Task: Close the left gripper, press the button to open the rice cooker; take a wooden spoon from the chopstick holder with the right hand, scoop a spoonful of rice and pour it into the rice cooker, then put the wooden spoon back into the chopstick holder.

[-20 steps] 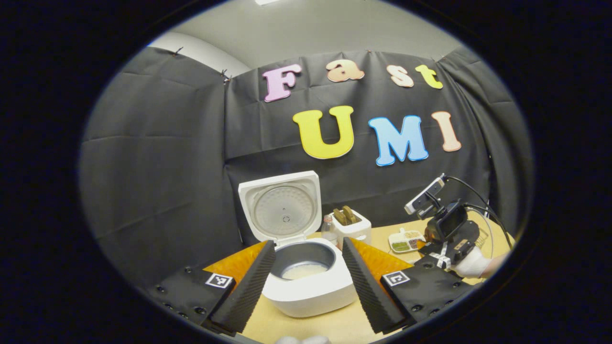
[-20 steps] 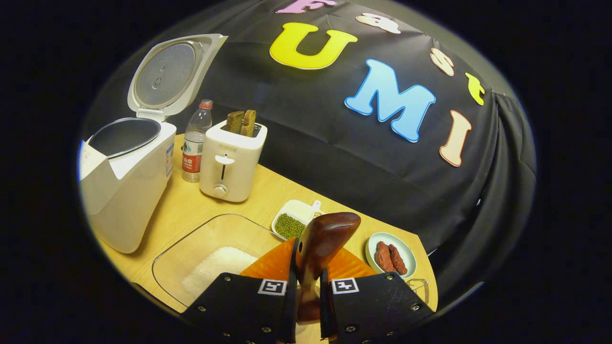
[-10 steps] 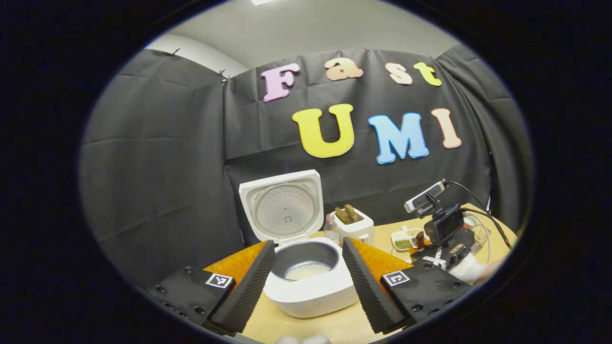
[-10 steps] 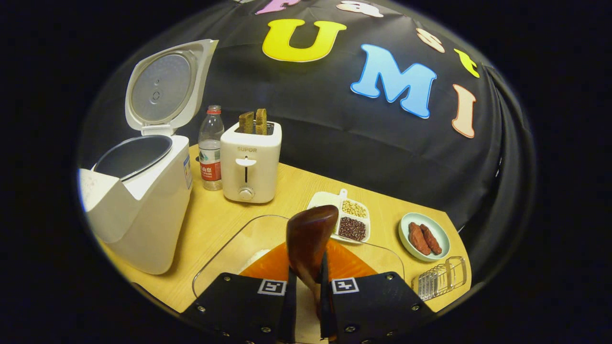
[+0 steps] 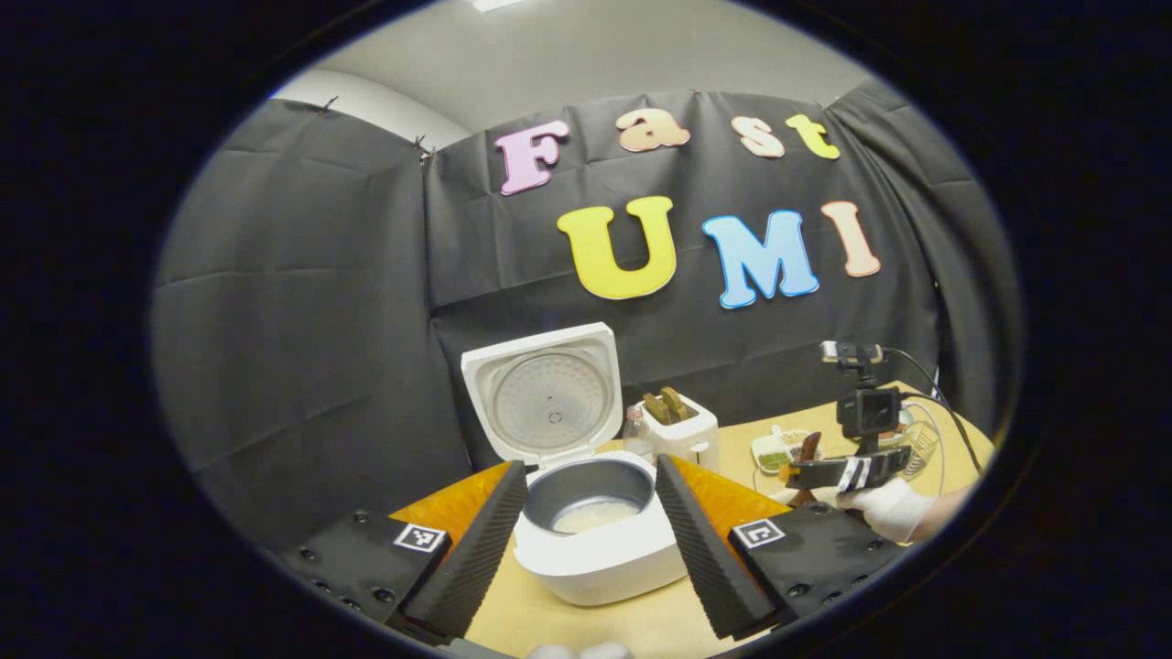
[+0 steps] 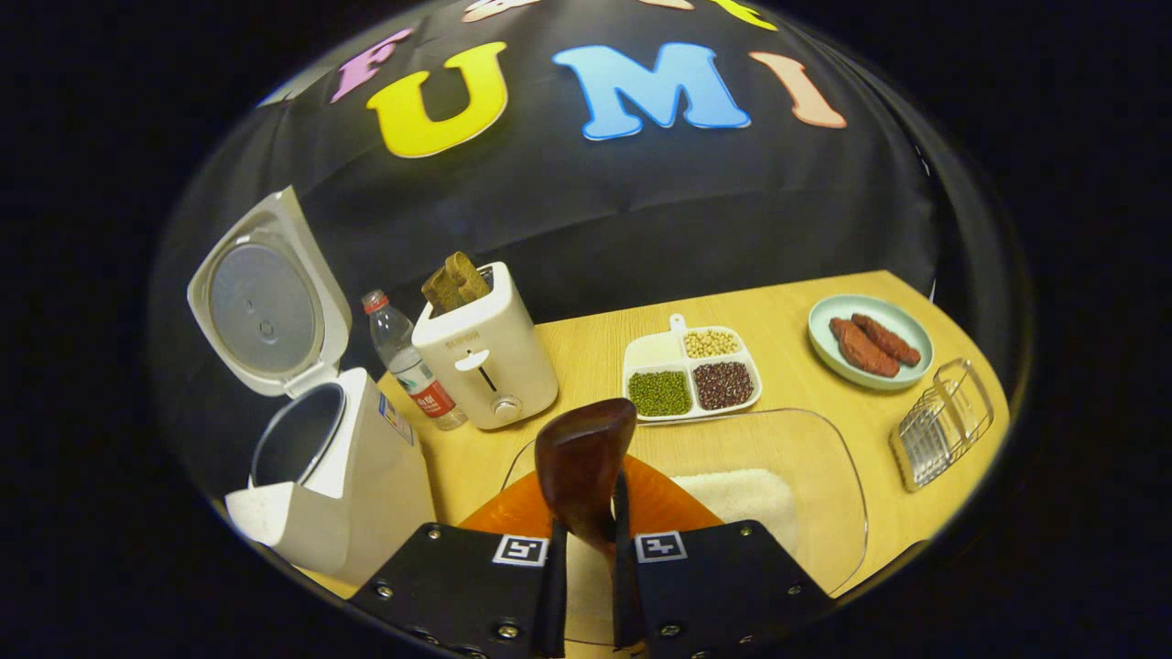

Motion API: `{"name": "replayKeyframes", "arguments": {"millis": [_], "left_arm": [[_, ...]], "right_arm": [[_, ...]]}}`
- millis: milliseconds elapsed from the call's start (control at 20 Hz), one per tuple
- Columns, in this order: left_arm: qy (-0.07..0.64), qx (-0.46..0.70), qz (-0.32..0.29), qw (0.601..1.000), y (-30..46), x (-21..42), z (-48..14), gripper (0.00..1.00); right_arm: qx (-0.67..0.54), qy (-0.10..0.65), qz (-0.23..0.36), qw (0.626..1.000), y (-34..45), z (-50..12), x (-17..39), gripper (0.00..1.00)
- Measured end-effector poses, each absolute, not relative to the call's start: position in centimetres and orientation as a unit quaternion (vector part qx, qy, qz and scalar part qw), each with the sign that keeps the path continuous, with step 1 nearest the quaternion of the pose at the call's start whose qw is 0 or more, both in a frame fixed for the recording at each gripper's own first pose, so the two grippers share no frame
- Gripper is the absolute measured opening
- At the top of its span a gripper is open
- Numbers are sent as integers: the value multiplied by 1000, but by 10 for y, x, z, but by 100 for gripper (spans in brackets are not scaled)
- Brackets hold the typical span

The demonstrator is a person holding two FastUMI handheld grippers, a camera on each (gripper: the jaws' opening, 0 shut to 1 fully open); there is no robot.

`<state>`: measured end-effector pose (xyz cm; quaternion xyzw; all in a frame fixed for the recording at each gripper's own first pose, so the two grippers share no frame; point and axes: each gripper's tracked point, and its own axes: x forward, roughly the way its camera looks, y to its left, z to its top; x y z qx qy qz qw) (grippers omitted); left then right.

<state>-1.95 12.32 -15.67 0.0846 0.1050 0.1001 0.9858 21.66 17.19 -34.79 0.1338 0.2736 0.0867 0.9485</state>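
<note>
Wooden spoon [image 6: 586, 458] clamped between the two fingers of the right claw [image 6: 591, 586] at lower centre of the right gripper view, bowl uppermost and, as far as can be seen, holding no rice; rice cooker [image 6: 316, 476] at lower left, lid raised; glass tray [image 6: 824, 485] with its bed of rice directly beyond the fingers at lower right of centre. Compared with half a second earlier, the right gripper view has swung: the cooker has slid lower and further left, the tray has come more squarely under the spoon, and the divided bean dish [image 6: 693, 377], the sausage plate [image 6: 870, 340] and the wire rack [image 6: 943, 423] now spread across the right half on the worktop [image 6: 586, 348]. Judged meaning: cooker already opened, and spoon in hand; whether this is the approach to the scoop or the carry back to the holder cannot be told, since rice already lies in the pot. Left claw [image 5: 591, 540] in the left gripper view holds its fingers apart at the bottom, framing the open rice cooker [image 5: 595, 540], gripping nothing; right claw [image 5: 829, 471] shows at mid right, now nearer level, in a gloved hand [image 5: 884, 508].
</note>
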Motion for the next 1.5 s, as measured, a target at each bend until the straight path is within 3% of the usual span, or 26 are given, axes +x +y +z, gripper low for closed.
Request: {"name": "replayKeyframes", "arguments": {"millis": [600,900,1200,1500], "left_arm": [[101,84,93,987,123,-7,-153,98],[92,94,90,987,123,-2,-143,96],[84,88,84,989,118,2,-138,100],[78,90,80,990,114,4,-134,98]], "right_arm": [[378,283,94,877,145,-344,221,20],[491,248,77,832,109,-324,226,20],[527,205,69,822,69,-294,223,20],[543,188,59,816,55,-278,221,20]]}}
